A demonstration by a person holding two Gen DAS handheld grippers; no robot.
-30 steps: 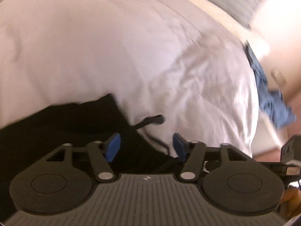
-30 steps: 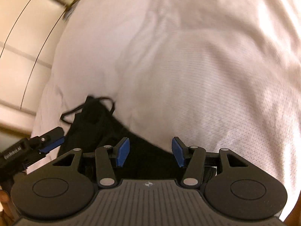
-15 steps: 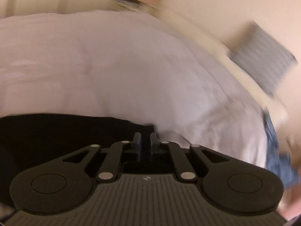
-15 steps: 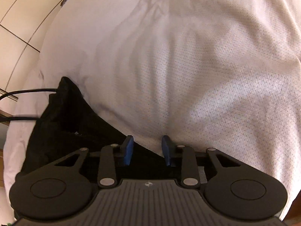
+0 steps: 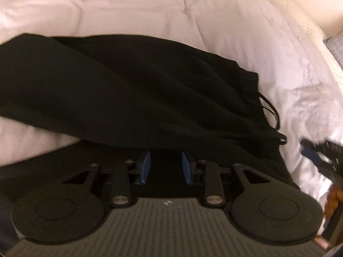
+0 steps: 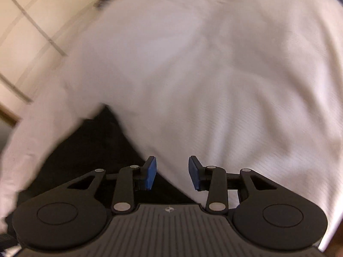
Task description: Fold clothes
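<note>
Black garment (image 5: 133,90) lies spread on the white bed (image 5: 133,6), directly ahead of the left claw (image 5: 165,167) and running under it; the cloth fills the space between that claw's blue pads (image 5: 145,167), which stand apart with nothing pinched. Its long axis runs crosswise to the left claw's reach, from far off to the claw's left over to its right. The gathered end, with thin drawstring loops (image 5: 272,115) trailing out, points to the claw's right and a little ahead; the other end passes out of view on the claw's left.

In the right wrist view the same garment (image 6: 90,150) sits ahead-left of the right claw (image 6: 172,173), its edge slanting down to just beneath the left-hand pad. That claw is also spread, gripping nothing, with bare bed sheet (image 6: 214,75) ahead and to its right.

By my reading the left claw is the nearer one, already over the cloth, while the right claw only borders one edge. Layers seem to overlap along the near side, yet the picture is too dark and blurred to say whether that is a made fold or loose bunching.
</note>
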